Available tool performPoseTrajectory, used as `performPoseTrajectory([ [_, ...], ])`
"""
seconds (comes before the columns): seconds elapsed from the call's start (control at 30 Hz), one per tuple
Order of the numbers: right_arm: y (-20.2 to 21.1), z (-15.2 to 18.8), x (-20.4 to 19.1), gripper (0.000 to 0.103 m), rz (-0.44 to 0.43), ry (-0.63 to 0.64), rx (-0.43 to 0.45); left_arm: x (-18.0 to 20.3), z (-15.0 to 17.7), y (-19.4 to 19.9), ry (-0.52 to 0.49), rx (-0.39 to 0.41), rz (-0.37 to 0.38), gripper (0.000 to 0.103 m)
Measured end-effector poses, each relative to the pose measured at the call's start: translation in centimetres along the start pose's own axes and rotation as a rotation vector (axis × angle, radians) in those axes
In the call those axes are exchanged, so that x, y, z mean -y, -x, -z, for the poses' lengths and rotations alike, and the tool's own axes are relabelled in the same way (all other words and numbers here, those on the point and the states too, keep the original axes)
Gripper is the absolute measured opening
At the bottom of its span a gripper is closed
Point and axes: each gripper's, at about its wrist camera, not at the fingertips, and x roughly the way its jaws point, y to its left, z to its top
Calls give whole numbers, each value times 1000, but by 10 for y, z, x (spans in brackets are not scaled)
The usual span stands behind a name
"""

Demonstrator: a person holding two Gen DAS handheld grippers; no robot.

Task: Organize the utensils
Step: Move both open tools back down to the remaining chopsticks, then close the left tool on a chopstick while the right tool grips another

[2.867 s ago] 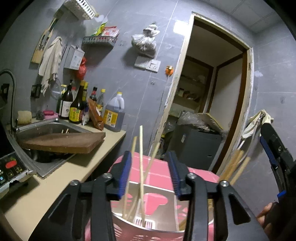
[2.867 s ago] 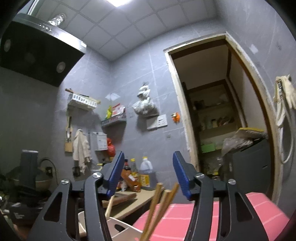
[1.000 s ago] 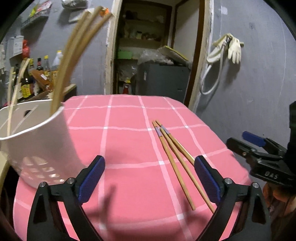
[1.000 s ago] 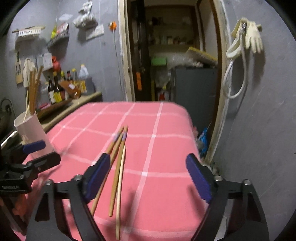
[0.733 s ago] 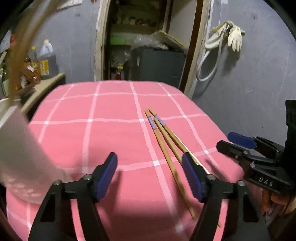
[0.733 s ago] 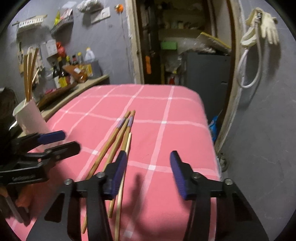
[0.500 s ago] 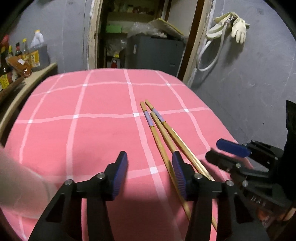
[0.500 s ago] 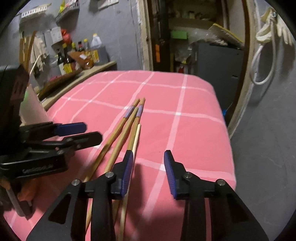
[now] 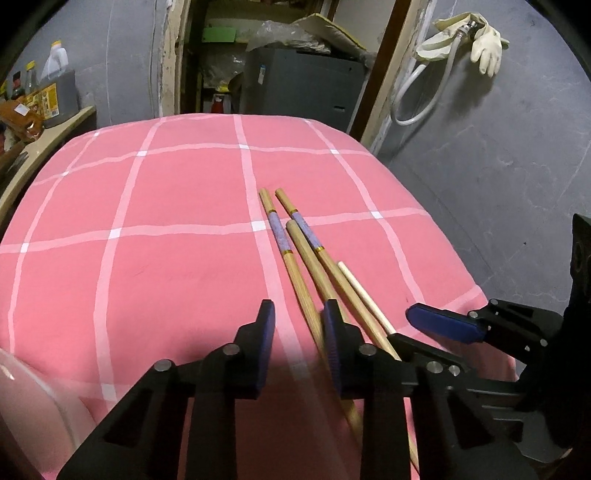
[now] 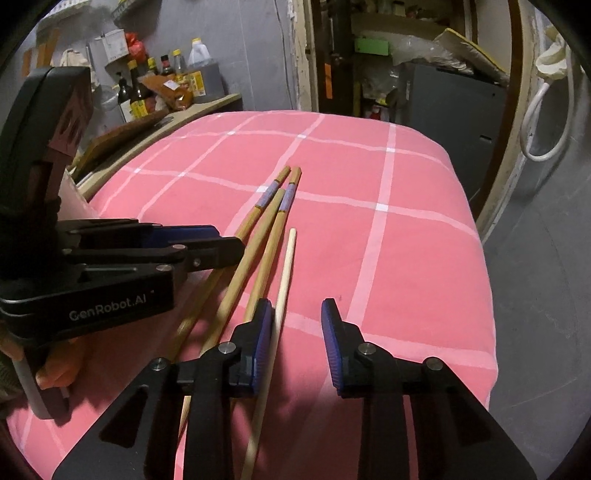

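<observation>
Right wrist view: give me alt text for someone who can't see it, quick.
The right gripper, jaws open and just narrowed, sits low over a pink checked tablecloth with a pale chopstick lying just inside its left finger. Three darker chopsticks lie alongside to the left, where the left gripper reaches in over them.

Pink checked tablecloth (image 9: 177, 266), open doorway (image 9: 280, 55) with grey cabinet (image 9: 303, 85) behind, rubber gloves (image 9: 476, 33) and hose (image 9: 421, 107) on wall, bottles (image 10: 147, 92) on counter (image 10: 184, 114).
</observation>
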Motion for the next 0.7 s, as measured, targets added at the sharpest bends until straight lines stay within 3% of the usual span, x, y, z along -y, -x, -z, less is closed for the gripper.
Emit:
performPoseTrajectory([
  [0.37, -21, -24, 8, 19, 1, -36, -44, -11, -12, -5, 65, -46, 44, 14],
  [0.43, -20, -23, 9, 9, 8, -49, -44, -11, -12, -5, 71, -52, 49, 10],
  [0.7, -1, -9, 25, 3, -66, -186, -8, -8, -6, 7, 83, -62, 46, 4],
])
